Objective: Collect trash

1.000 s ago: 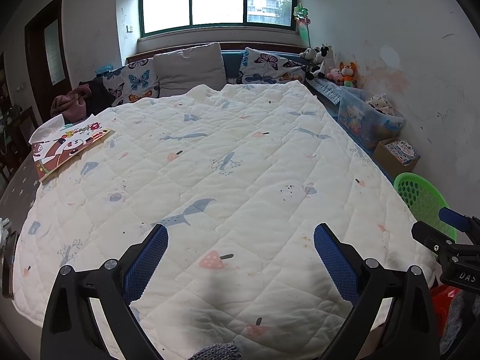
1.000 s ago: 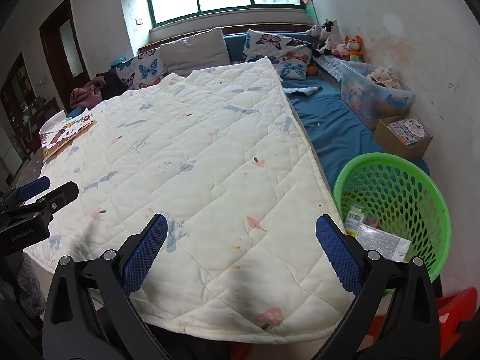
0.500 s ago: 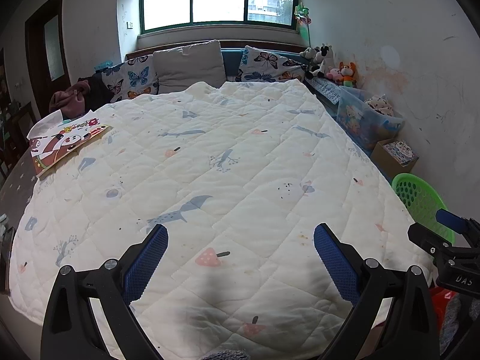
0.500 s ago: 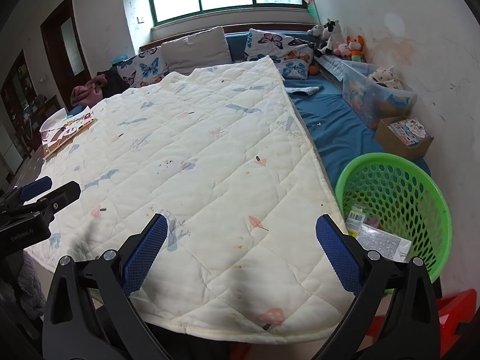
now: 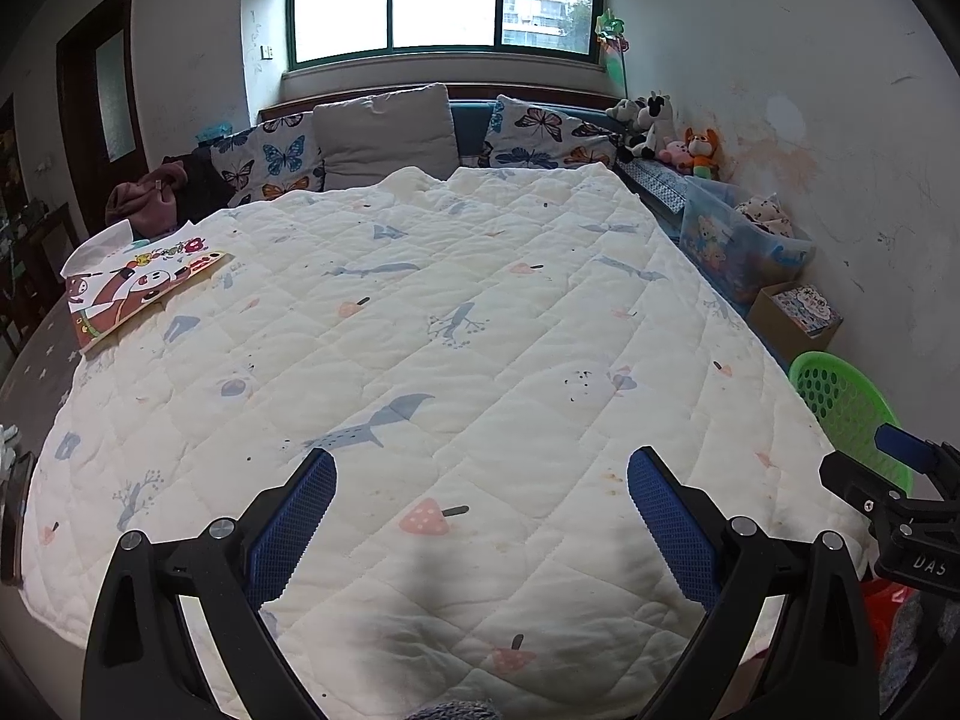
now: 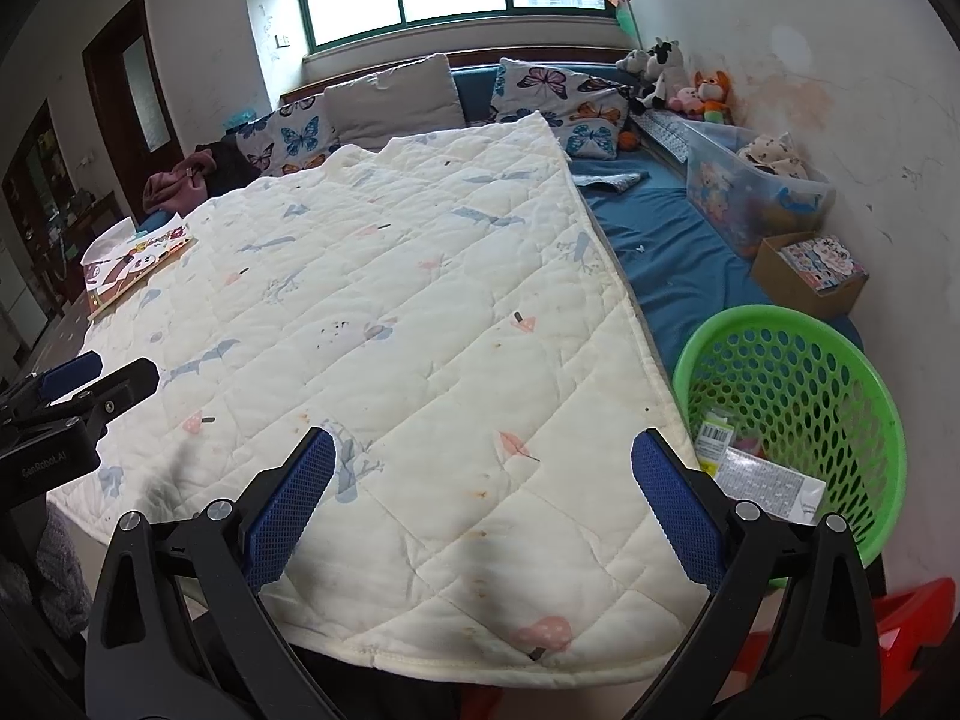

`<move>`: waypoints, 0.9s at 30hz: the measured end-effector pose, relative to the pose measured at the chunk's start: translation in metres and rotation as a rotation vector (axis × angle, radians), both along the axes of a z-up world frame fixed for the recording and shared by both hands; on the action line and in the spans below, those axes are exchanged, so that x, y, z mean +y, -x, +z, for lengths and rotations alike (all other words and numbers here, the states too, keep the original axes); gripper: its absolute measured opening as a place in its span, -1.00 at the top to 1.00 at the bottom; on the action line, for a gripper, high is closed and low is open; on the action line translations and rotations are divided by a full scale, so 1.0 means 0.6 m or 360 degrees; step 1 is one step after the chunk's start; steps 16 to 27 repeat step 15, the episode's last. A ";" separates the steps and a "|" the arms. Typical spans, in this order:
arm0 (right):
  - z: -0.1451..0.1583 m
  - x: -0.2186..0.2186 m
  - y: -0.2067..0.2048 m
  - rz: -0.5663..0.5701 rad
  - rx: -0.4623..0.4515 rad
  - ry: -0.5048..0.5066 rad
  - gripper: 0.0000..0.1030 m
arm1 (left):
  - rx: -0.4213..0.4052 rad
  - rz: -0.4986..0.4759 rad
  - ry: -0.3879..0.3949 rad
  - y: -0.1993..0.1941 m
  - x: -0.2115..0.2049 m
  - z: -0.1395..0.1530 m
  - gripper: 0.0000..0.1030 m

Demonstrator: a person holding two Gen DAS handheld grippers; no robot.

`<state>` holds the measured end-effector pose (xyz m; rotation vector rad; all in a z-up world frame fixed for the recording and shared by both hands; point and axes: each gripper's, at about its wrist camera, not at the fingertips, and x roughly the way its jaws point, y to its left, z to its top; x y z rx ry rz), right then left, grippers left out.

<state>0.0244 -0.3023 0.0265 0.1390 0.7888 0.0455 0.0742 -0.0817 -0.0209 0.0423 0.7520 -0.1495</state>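
A green perforated basket stands at the bed's right corner and holds wrappers, a white packet and a barcoded one. It shows partly in the left wrist view. My left gripper is open and empty above the foot of the white quilt. My right gripper is open and empty above the quilt's right foot corner, just left of the basket. Each gripper shows at the edge of the other's view: the right one, the left one.
A picture book lies on the quilt's left edge. Pillows line the headboard. A clear toy bin, a cardboard box and stuffed toys stand along the right wall. A red stool is below the basket.
Both grippers have drawn back and risen slightly, so the bed looks a little farther away. Both jaws stay open and empty.
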 end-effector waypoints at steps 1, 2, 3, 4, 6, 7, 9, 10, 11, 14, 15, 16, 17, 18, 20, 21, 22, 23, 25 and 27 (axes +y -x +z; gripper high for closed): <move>0.000 0.000 0.000 -0.0001 -0.0001 0.0000 -0.91 | 0.0000 0.0004 0.0001 0.000 0.001 0.000 -0.84; 0.000 0.000 0.001 0.0001 -0.0002 0.0000 -0.91 | 0.0001 0.0005 0.0001 -0.001 0.001 0.000 -0.84; 0.000 0.000 0.001 0.0002 -0.0002 0.0000 -0.91 | 0.0001 0.0003 0.0001 -0.001 0.001 0.000 -0.84; 0.000 0.000 0.001 0.0004 -0.0003 0.0002 -0.91 | -0.0001 0.0005 0.0000 -0.001 0.001 0.000 -0.84; 0.000 0.000 0.002 0.0002 -0.0005 0.0004 -0.91 | 0.0001 0.0005 0.0001 -0.001 0.001 0.000 -0.84; 0.000 -0.001 0.002 0.0001 -0.0005 0.0001 -0.91 | 0.0004 0.0003 0.0002 -0.001 0.002 0.000 -0.84; 0.000 -0.001 0.003 0.0003 -0.0006 0.0000 -0.91 | 0.0004 0.0006 -0.0003 -0.001 0.003 -0.001 -0.84; 0.000 -0.001 0.002 0.0002 -0.0005 0.0000 -0.91 | 0.0004 0.0006 0.0000 -0.001 0.003 -0.001 -0.84; 0.000 -0.001 0.002 0.0002 -0.0004 -0.0001 -0.91 | 0.0005 0.0007 0.0000 -0.001 0.003 -0.001 -0.84; 0.001 -0.001 0.002 0.0005 -0.0005 0.0003 -0.91 | 0.0007 0.0006 0.0001 -0.002 0.002 -0.003 -0.84; 0.001 -0.001 0.003 0.0008 -0.0006 0.0001 -0.91 | 0.0006 0.0007 -0.0003 -0.002 0.002 -0.004 -0.84; 0.001 -0.001 0.003 0.0008 -0.0006 0.0001 -0.91 | 0.0006 0.0007 -0.0003 -0.002 0.002 -0.004 -0.84; 0.001 -0.001 0.003 0.0008 -0.0006 0.0001 -0.91 | 0.0006 0.0007 -0.0003 -0.002 0.002 -0.004 -0.84; 0.001 -0.001 0.003 0.0008 -0.0006 0.0001 -0.91 | 0.0006 0.0007 -0.0003 -0.002 0.002 -0.004 -0.84; 0.001 -0.001 0.003 0.0008 -0.0006 0.0001 -0.91 | 0.0006 0.0007 -0.0003 -0.002 0.002 -0.004 -0.84; 0.001 -0.001 0.003 0.0008 -0.0006 0.0001 -0.91 | 0.0006 0.0007 -0.0003 -0.002 0.002 -0.004 -0.84; 0.001 -0.001 0.003 0.0008 -0.0006 0.0001 -0.91 | 0.0006 0.0007 -0.0003 -0.002 0.002 -0.004 -0.84; 0.001 -0.001 0.003 0.0008 -0.0006 0.0001 -0.91 | 0.0006 0.0007 -0.0003 -0.002 0.002 -0.004 -0.84; 0.001 -0.001 0.003 0.0008 -0.0006 0.0001 -0.91 | 0.0006 0.0007 -0.0003 -0.002 0.002 -0.004 -0.84; 0.001 -0.001 0.003 0.0008 -0.0006 0.0001 -0.91 | 0.0006 0.0007 -0.0003 -0.002 0.002 -0.004 -0.84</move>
